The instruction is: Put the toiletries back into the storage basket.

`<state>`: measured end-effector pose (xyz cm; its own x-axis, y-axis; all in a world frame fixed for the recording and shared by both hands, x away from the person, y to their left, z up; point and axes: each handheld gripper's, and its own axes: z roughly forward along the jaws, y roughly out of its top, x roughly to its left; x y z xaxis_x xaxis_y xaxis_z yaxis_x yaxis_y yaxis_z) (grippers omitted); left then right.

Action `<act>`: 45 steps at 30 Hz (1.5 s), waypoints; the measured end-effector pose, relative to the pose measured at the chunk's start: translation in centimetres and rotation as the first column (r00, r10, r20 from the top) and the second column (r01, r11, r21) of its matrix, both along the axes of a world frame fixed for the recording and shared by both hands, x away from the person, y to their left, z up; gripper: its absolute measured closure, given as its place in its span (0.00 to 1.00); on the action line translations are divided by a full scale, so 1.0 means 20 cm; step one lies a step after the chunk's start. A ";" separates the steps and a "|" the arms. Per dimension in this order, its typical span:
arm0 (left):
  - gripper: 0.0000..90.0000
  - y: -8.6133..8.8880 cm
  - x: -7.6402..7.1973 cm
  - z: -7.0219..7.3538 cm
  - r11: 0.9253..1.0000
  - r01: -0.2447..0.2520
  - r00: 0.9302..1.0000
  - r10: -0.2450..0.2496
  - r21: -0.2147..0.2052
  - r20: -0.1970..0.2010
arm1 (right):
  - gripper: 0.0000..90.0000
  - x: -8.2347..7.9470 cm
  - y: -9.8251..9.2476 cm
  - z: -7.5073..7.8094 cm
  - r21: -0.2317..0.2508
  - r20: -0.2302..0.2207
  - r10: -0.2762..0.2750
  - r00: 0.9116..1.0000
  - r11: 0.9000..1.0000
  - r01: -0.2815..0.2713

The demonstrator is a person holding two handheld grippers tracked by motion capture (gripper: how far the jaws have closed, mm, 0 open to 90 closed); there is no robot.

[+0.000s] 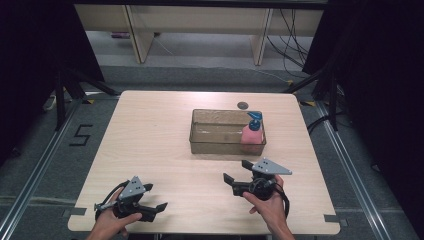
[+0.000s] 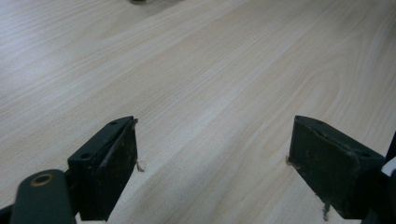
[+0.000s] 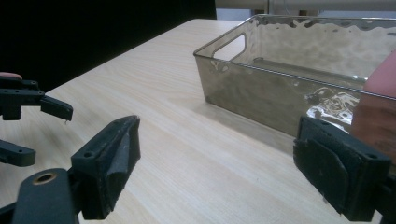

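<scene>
The bottle (image 1: 252, 134), pink with a blue pump top, stands upright in the right end of the clear smoky bin (image 1: 215, 142), which sits on the tabletop (image 1: 155, 135) a little past its middle, toward one o'clock. Your right gripper (image 1: 234, 171) hovers near the bin's near wall, at about five o'clock from the tabletop's centre, its jaws spread wide with nothing between them. In the right gripper view the bin (image 3: 261, 93) lies just ahead, and the bottle (image 3: 376, 107) shows pink through its wall at three o'clock. Your left gripper (image 1: 155, 197) sits low at seven o'clock near the front edge, jaws likewise apart over bare wood.
</scene>
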<state>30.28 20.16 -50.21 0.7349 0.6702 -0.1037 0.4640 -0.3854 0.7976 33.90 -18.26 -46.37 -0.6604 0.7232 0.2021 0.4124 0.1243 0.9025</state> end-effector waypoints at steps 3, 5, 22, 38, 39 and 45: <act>0.17 0.00 0.00 0.00 1.000 0.013 1.000 -0.013 -0.005 0.004 | 0.17 -0.01 0.00 -0.01 -0.005 0.018 0.002 1.000 1.000 -0.002; 0.17 0.00 -0.01 0.00 1.000 0.009 1.000 -0.009 -0.003 0.008 | 0.17 -0.02 0.00 -0.01 -0.002 0.001 0.020 1.000 1.000 -0.020; 0.17 0.00 -0.01 -0.01 1.000 0.012 1.000 -0.012 -0.004 0.007 | 0.17 -0.11 -0.02 -0.03 0.003 -0.010 0.017 1.000 1.000 -0.017; 0.17 0.00 -0.01 -0.01 1.000 0.008 1.000 -0.008 -0.009 0.005 | 0.17 -0.20 -0.03 -0.06 -0.005 -0.051 0.032 0.998 0.999 -0.033; 0.17 0.00 -0.01 -0.01 1.000 0.008 1.000 -0.008 -0.009 0.006 | 0.17 -0.20 -0.03 -0.07 -0.014 -0.032 0.041 0.999 0.999 -0.041; 0.17 0.00 -0.01 -0.01 1.000 0.013 1.000 -0.013 -0.002 0.006 | 0.17 -0.23 -0.02 -0.08 -0.017 -0.059 0.052 0.997 0.998 -0.054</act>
